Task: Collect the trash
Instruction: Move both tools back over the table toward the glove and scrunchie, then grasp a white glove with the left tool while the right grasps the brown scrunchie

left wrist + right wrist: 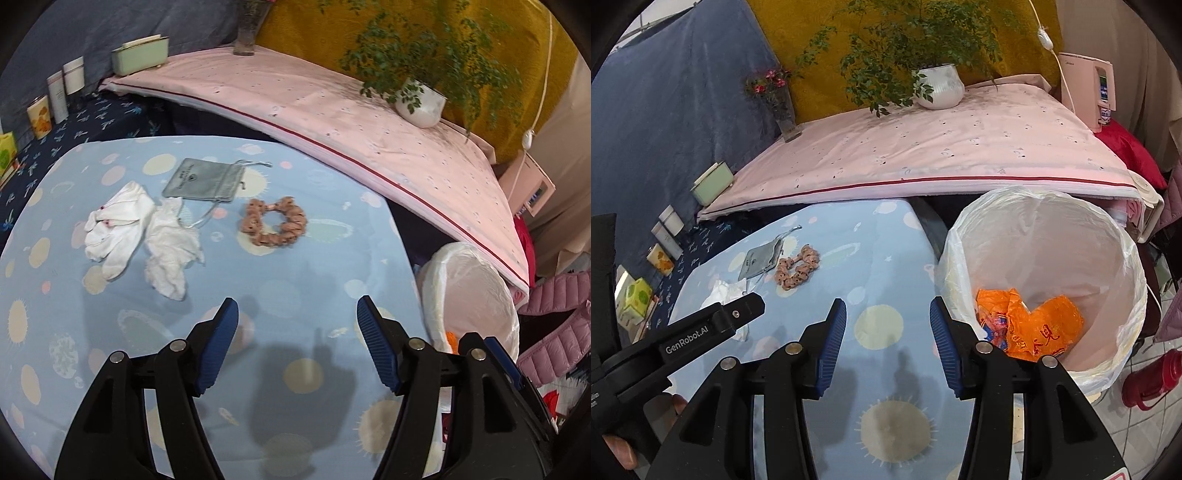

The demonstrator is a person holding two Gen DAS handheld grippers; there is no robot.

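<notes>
Nearest, the left gripper (297, 314) hangs over the pale blue tablecloth printed with cream and pink circles (303, 258), its 2 blue ribbed pads well apart with nothing between them. The right gripper (888, 314) is also spread, its pads apart over bare cloth and holding nothing.

To the right of the table's edge stands the round bin lined with a white plastic bag (1123, 240); crumpled orange plastic wrappers (1034, 325) lie at its bottom.

Farther out on the cloth, to the left, lie 2 crumpled white tissues (144, 232), touching each other, one with small red marks. Just beyond them is a flat grey drawstring pouch (203, 181), its cord trailing toward the tissues. To the right of the pouch, a little apart, sits a pinkish-brown fabric scrunchie ring (273, 221).

Beyond the table runs a pink quilted surface with a red piping line (332, 107), bearing a white pot with a trailing green plant (421, 103) and a glass vase (247, 33). At far left stand several small cartons and tins (55, 99).
</notes>
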